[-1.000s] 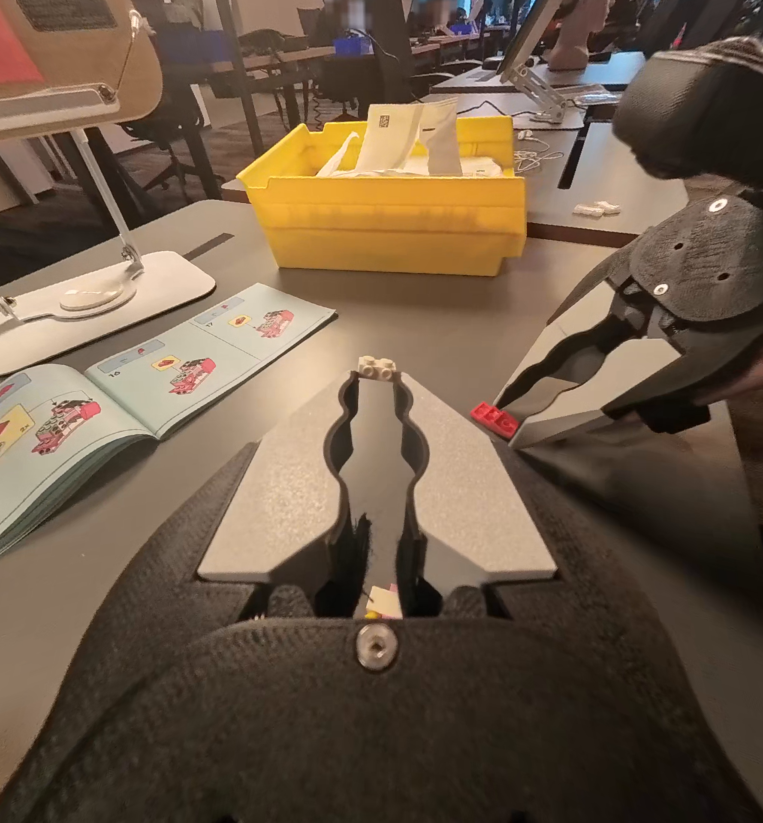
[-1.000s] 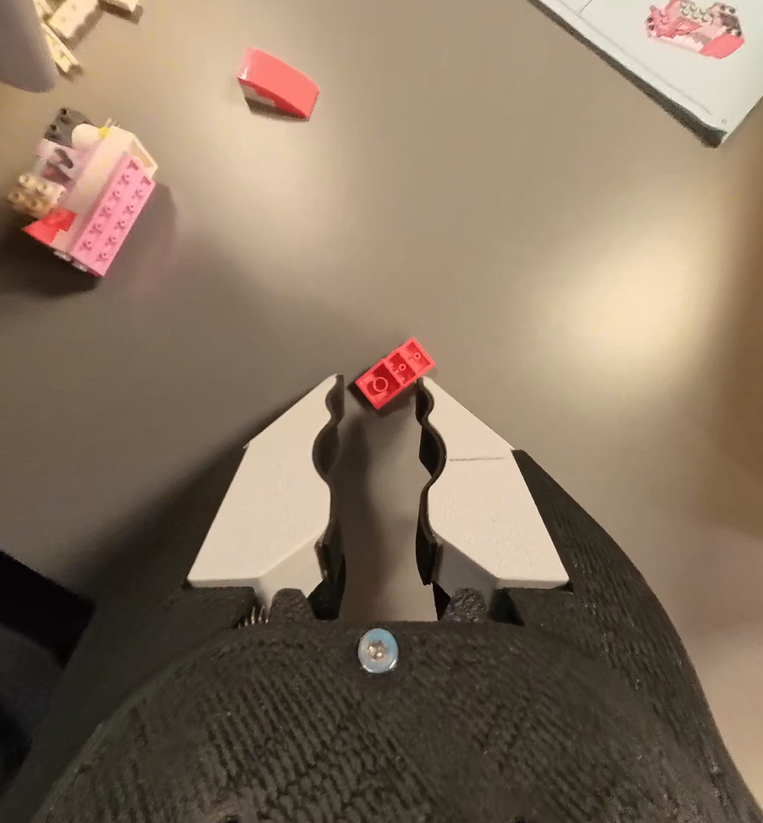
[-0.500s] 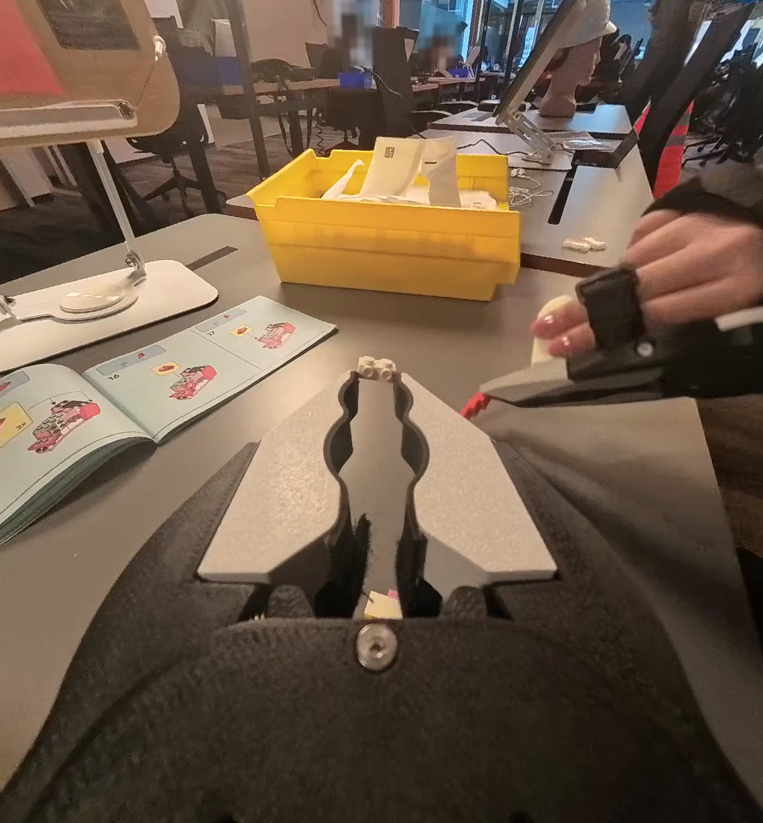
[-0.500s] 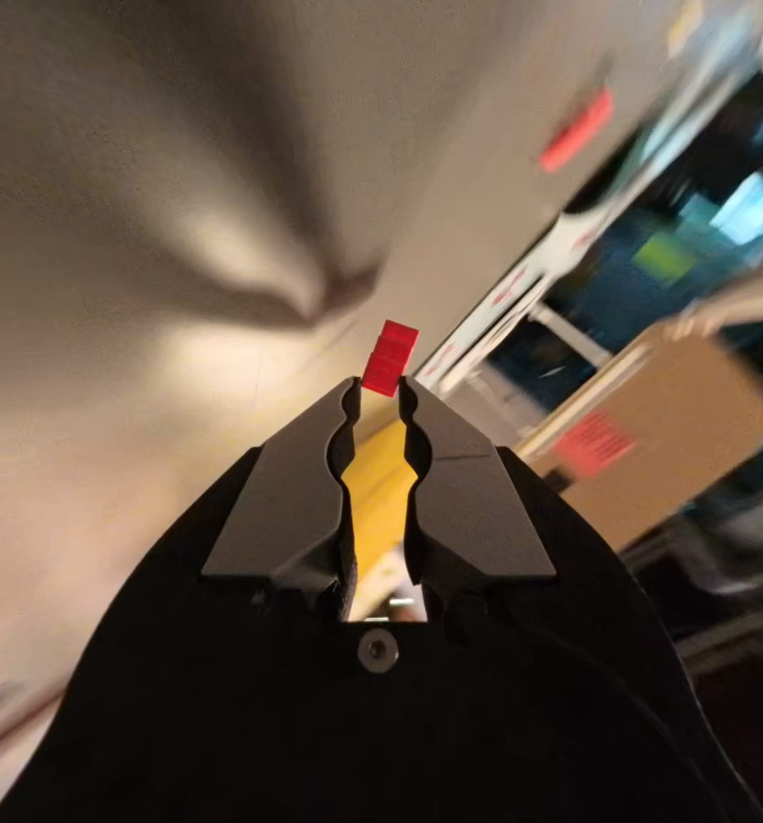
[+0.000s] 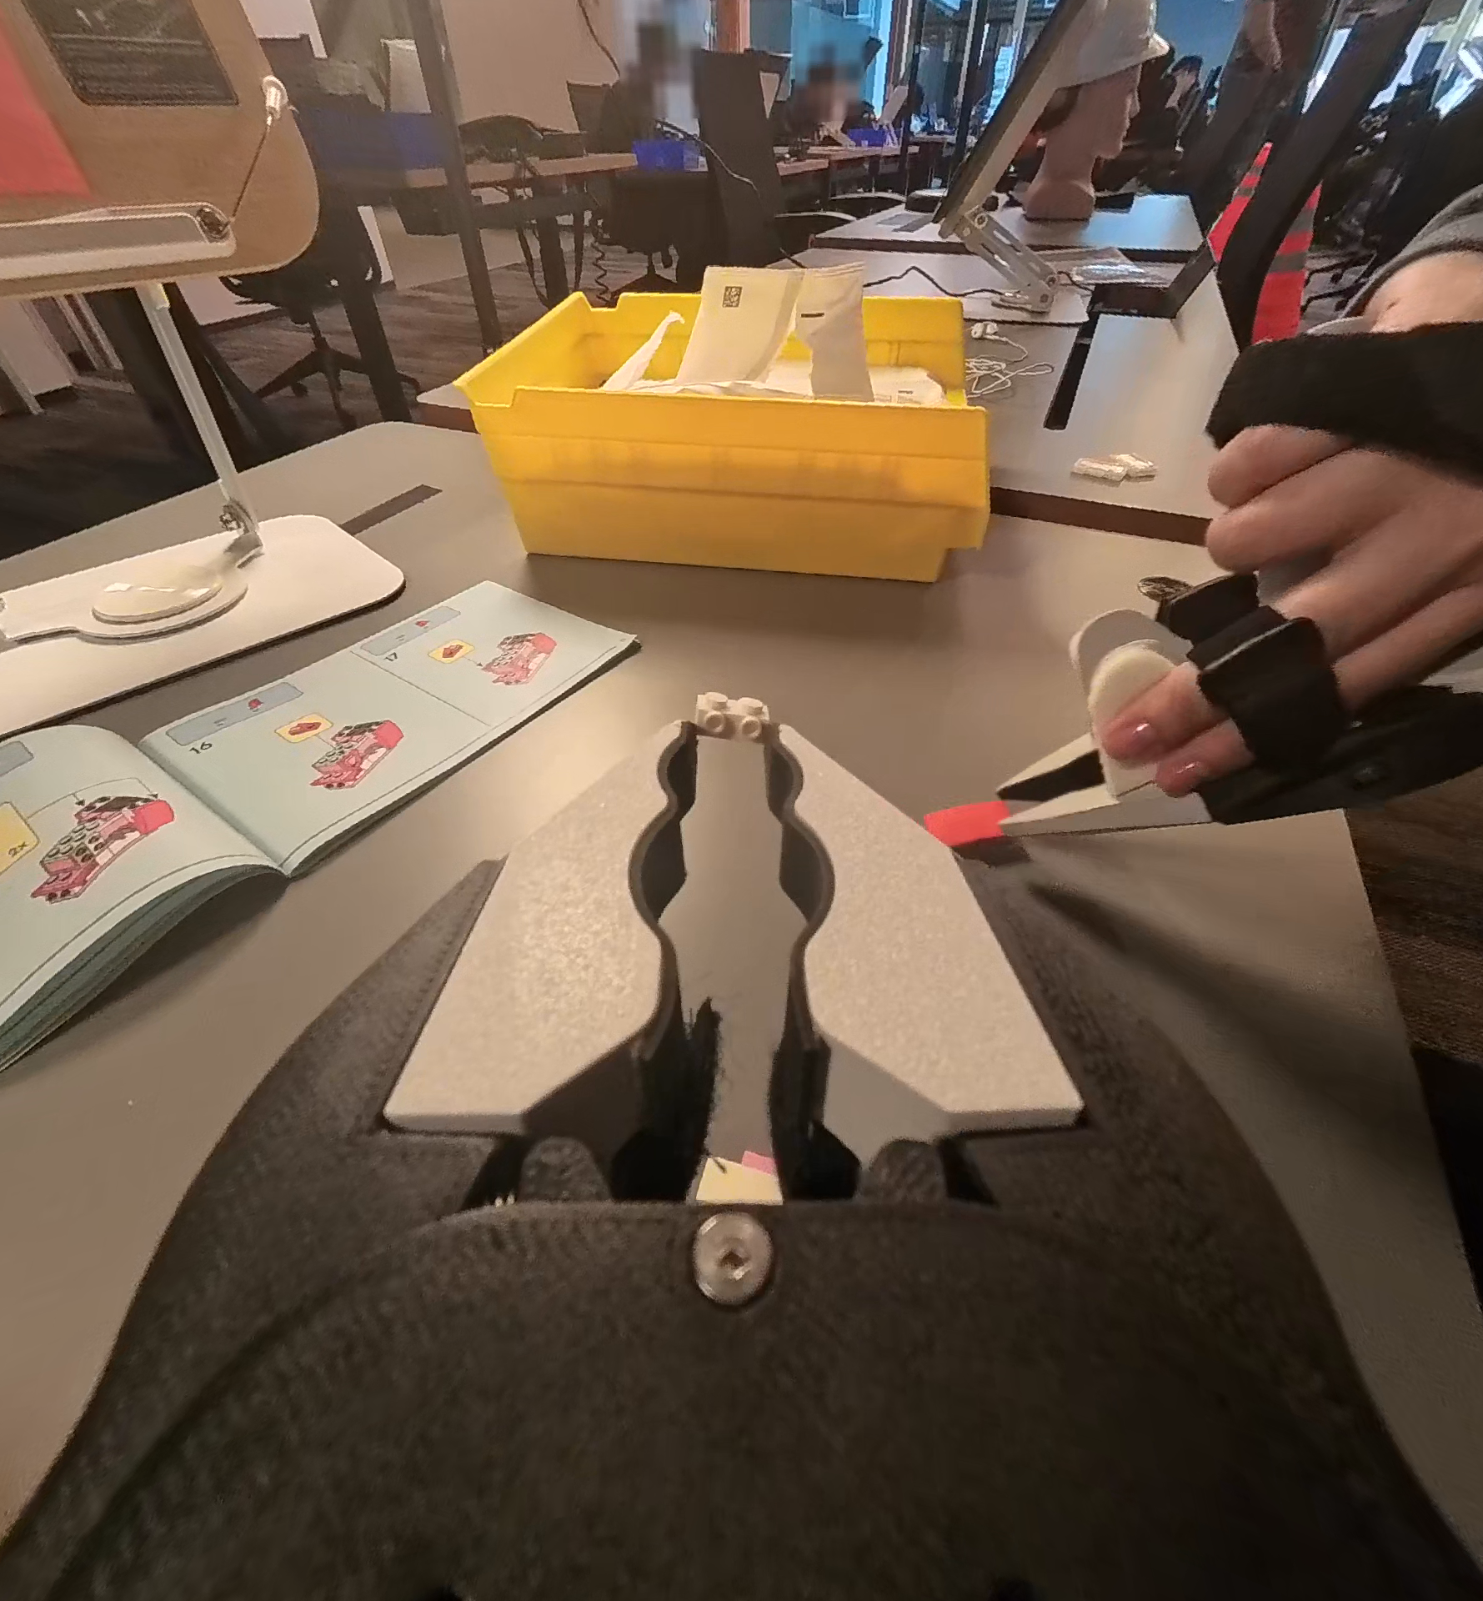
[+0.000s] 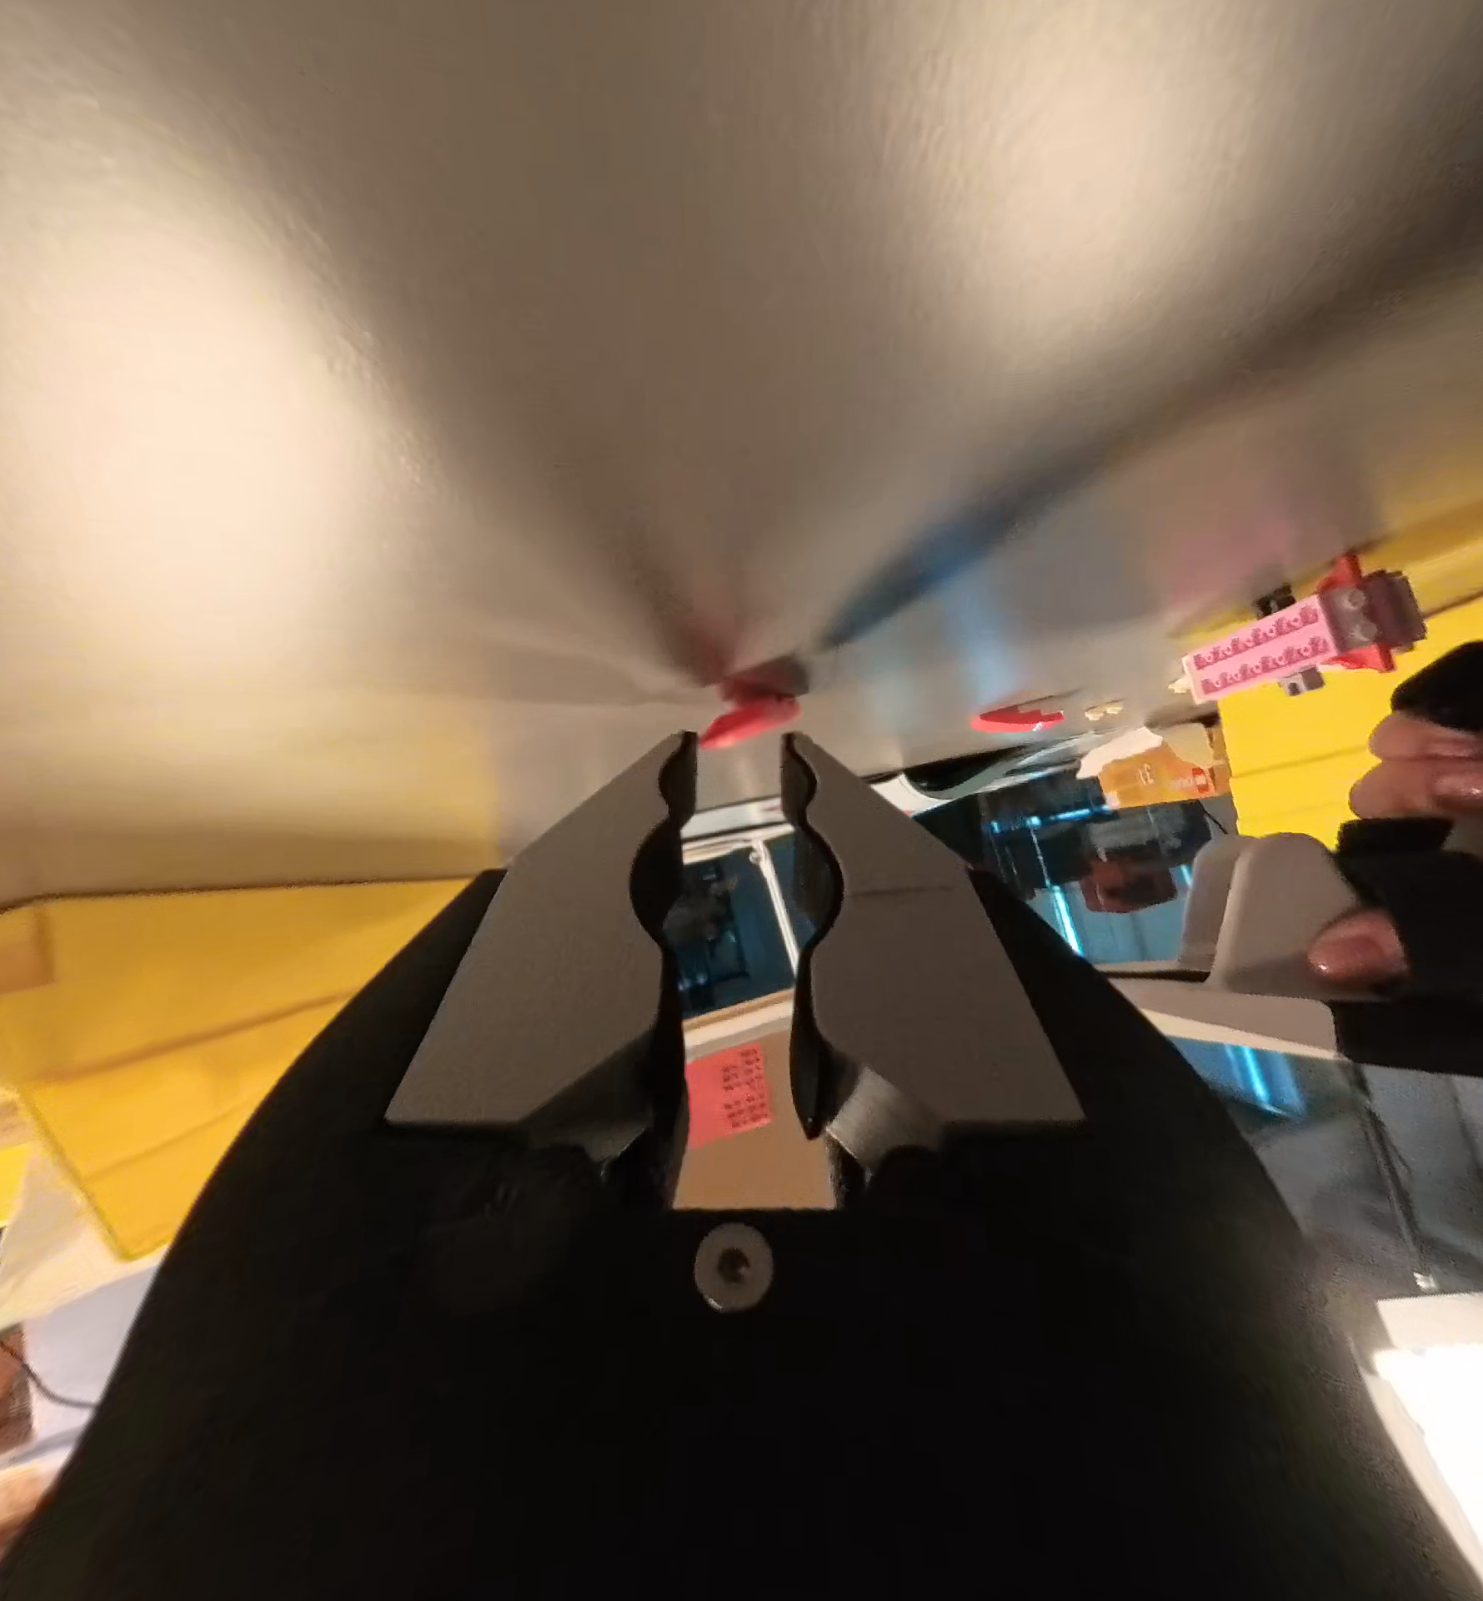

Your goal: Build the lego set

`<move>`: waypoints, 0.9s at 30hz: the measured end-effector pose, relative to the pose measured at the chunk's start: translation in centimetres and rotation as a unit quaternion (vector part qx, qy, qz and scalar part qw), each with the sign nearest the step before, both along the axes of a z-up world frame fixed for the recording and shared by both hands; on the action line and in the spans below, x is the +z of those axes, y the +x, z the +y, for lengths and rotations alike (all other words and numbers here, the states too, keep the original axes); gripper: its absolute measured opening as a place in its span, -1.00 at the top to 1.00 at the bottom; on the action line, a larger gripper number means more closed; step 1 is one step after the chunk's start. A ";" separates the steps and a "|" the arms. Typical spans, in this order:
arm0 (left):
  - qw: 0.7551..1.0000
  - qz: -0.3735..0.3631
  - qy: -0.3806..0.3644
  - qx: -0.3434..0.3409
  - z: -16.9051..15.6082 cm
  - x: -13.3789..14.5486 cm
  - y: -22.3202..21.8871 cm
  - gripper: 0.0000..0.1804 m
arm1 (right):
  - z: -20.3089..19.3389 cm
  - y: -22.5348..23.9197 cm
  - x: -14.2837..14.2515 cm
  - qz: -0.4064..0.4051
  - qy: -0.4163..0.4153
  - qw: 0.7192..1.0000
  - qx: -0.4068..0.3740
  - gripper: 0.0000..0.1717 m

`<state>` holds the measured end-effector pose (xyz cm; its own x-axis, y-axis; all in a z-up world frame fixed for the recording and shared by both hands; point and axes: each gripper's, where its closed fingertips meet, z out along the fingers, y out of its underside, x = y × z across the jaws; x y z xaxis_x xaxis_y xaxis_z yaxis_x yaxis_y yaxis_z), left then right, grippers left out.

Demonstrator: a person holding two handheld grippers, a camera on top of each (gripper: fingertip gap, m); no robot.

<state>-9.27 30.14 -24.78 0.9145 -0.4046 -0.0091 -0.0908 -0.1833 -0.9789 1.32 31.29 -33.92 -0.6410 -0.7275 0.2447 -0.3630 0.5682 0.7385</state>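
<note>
The left gripper point(image 5: 727, 736) pinches a small white studded brick point(image 5: 729, 717) between its fingertips, above a grey table point(image 5: 764, 624). To its right, the right gripper point(image 5: 1010, 810), turned on its side in a person's hand point(image 5: 1361, 554), holds a red brick point(image 5: 967, 823) at its tips; its own view is blurred, so pad contact cannot be told. An open instruction booklet point(image 5: 270, 762) lies left of the left gripper, a yellow bin point(image 5: 738, 494) ahead of it.
</note>
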 end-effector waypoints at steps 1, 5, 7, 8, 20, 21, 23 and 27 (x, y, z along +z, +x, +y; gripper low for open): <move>1.000 0.000 0.000 -0.001 0.0 0.0 0.0 0.84 | 0.0 0.3 0.0 -0.003 -0.007 1.000 -0.009 0.72; 1.000 -0.001 -0.001 -0.009 -0.1 0.0 0.3 0.84 | 0.6 0.7 1.2 0.038 -0.086 0.991 -0.096 0.70; 1.000 -0.002 -0.002 -0.013 -0.2 0.0 0.4 0.84 | 2.1 0.5 2.4 0.112 -0.159 0.960 -0.202 0.79; 1.000 -0.003 -0.002 -0.015 -0.2 0.0 0.4 0.84 | 2.6 0.5 2.7 0.150 -0.225 0.925 -0.268 0.82; 0.999 -0.018 -0.002 -0.036 -0.3 0.1 0.9 0.84 | -0.2 -0.2 1.0 0.127 -0.745 0.244 -0.607 0.51; 0.999 -0.020 -0.001 -0.037 -0.4 0.1 0.9 0.84 | -0.2 -0.3 0.6 0.131 -0.741 0.255 -0.607 0.51; 0.999 -0.027 -0.001 -0.040 -0.4 0.2 0.9 0.84 | -0.2 -0.3 -0.2 0.140 -0.727 0.286 -0.608 0.58; 0.998 -0.041 -0.001 -0.046 -0.4 0.3 0.9 0.84 | 0.3 -0.3 -0.8 0.152 -0.714 0.320 -0.604 0.75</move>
<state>-8.37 29.71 -24.50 0.8714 -0.4861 0.0660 -0.0263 -0.1805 -0.9832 0.99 31.57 -34.73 -0.0317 0.9987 -0.0405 0.7226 -0.0051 -0.6912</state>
